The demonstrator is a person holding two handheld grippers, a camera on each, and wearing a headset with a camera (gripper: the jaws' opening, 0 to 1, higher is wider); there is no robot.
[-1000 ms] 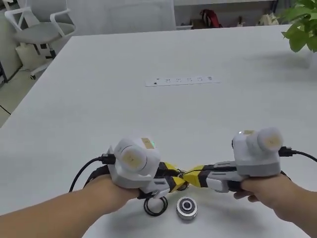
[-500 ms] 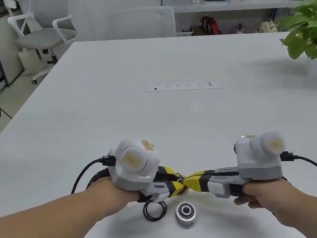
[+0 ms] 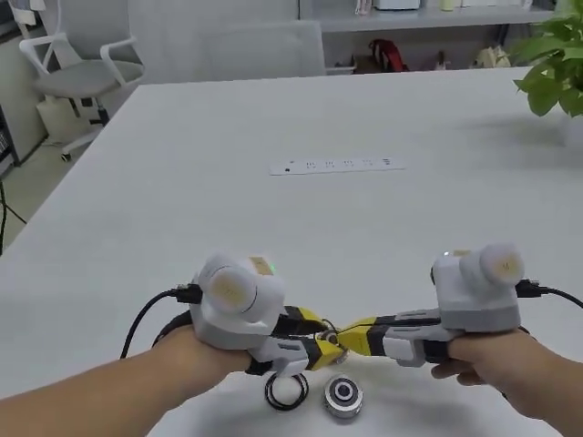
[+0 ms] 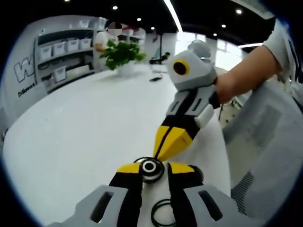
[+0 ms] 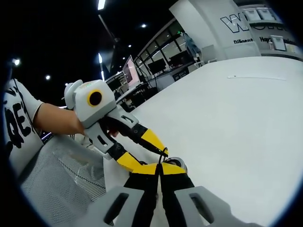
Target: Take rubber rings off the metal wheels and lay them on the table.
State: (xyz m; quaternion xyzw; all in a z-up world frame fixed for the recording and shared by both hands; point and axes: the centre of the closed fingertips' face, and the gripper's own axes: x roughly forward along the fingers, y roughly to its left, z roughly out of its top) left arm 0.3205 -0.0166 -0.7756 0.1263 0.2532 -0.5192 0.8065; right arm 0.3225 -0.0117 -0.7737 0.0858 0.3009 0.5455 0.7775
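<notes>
In the left gripper view my left gripper [image 4: 149, 166] is shut on a small metal wheel [image 4: 149, 169] with a dark rim. My right gripper [image 4: 163, 151] meets it tip to tip. The right gripper view shows my right gripper [image 5: 159, 166] shut at the wheel's edge [image 5: 176, 163], with a thin black rubber ring strand [image 5: 165, 152] rising from its tips to the left gripper [image 5: 158, 147]. In the head view both grippers meet low at centre, the left gripper [image 3: 323, 344] and the right gripper [image 3: 348, 339]. Below them on the table lie a loose black rubber ring [image 3: 285, 391] and a second metal wheel [image 3: 342, 394].
A white power strip [image 3: 337, 165] lies mid-table. A green plant [image 3: 551, 55] stands at the far right corner and an office chair [image 3: 77, 64] stands beyond the far left. A black cable [image 3: 150, 314] trails from the left gripper. The table's near edge is close below the wheel.
The headset has tilted, so the whole picture has shifted a little. The two grippers stay tip to tip, and the ring and wheel on the table have not moved.
</notes>
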